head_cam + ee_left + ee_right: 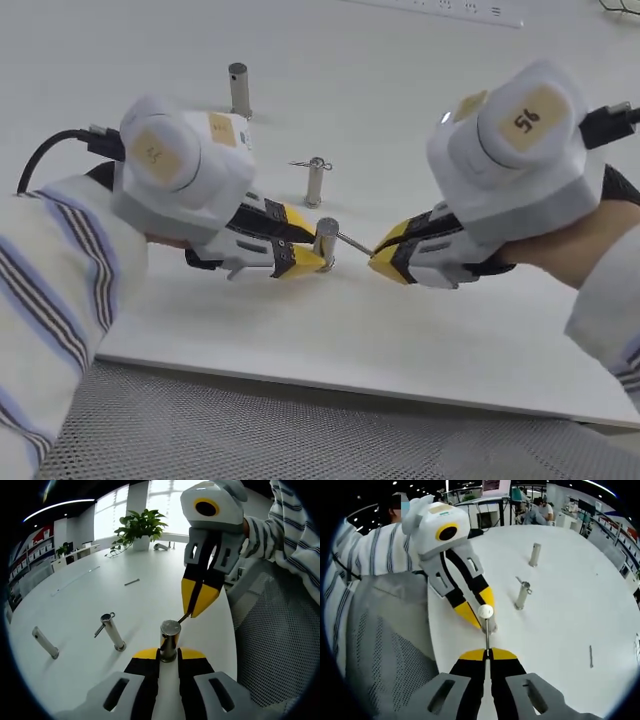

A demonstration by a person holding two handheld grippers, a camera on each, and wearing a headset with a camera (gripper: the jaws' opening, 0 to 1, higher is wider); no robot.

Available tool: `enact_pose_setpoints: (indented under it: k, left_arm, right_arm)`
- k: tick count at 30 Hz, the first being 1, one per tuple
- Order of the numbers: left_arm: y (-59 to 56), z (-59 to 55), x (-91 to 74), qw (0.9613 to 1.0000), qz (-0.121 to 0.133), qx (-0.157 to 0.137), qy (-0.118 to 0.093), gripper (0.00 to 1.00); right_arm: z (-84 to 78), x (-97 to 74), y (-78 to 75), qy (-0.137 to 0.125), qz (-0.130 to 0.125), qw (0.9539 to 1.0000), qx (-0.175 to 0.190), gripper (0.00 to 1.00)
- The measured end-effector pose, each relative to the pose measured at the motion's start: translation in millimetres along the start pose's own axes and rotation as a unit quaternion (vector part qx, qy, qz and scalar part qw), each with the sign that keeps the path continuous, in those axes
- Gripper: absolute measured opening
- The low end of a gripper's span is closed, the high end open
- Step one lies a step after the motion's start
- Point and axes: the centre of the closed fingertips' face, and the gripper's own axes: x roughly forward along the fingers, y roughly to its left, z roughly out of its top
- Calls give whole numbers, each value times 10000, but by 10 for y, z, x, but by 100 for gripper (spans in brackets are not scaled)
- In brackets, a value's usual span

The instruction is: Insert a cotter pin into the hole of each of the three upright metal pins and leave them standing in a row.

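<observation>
Three upright metal pins stand on the white table. My left gripper (pixel 312 243) (pixel 170 655) is shut on the near pin (pixel 326 238) (pixel 170 637) (pixel 486 612), its yellow tips on both sides of it. From the right, my right gripper (pixel 385 256) (pixel 488 655) (pixel 199 599) is shut on a thin cotter pin (pixel 353 242) (pixel 487 636) (pixel 184 617), whose tip touches the near pin just under its top. The middle pin (pixel 316 182) (pixel 113 632) (pixel 522 595) carries a cotter pin through its head. The far pin (pixel 238 88) (pixel 45 643) (pixel 535 554) stands bare.
A loose cotter pin (pixel 132 582) (pixel 591 656) lies on the table beyond the row. The table's front edge (pixel 330 385) runs just below the grippers, with grey mesh under it. A potted plant (pixel 140 527) stands at the far end.
</observation>
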Motion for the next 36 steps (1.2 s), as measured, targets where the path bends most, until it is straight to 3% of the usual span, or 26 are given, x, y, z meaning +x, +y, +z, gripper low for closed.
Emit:
enact_pose_setpoints:
  k: [23,36]
  left_arm:
    - [14,72,12,9999,-36,41,-97,12]
    - [-3,78,15,9999,-111,-49,-110,12]
  right_arm:
    - [88,-20,-21,3,55,9994,-345,3]
    - [192,57,-11,-313,179,9994,-4,4]
